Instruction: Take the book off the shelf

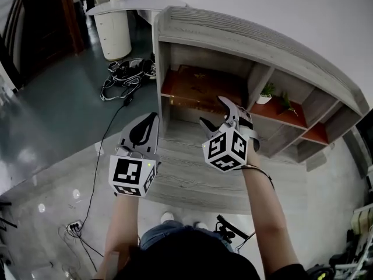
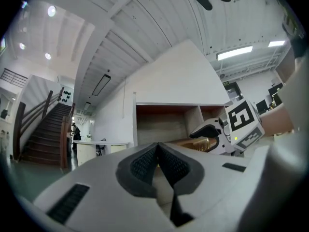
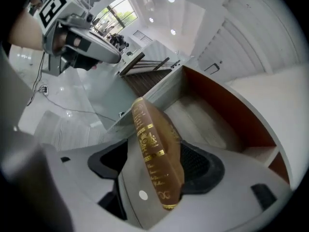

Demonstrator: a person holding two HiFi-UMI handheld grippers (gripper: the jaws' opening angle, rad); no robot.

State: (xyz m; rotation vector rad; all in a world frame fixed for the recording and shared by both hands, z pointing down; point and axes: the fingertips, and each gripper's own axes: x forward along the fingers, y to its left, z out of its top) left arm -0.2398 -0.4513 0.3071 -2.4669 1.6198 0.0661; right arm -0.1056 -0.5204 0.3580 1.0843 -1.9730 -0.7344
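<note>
Brown hardback book (image 3: 153, 144), gilt-lettered spine: judged stiff, fairly heavy, cover possibly slick. Right claw (image 1: 215, 112) is clamped across its covers at the near end, a sound hold. Left claw (image 2: 158, 149) is pressed together, empty. The book's long axis runs away from the right claw into the shelf's (image 1: 245, 37) left-hand compartment.

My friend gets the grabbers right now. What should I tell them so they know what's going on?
Left gripper: shut, empty, held in front of the shelf.
Right gripper: shut on the book, reaching into the shelf's upper left compartment.
Book: gripped at its near end, the rest not yet out of that compartment.
Done: book grabbed.
Left: draw the book out until it is clear of the shelf.
</note>
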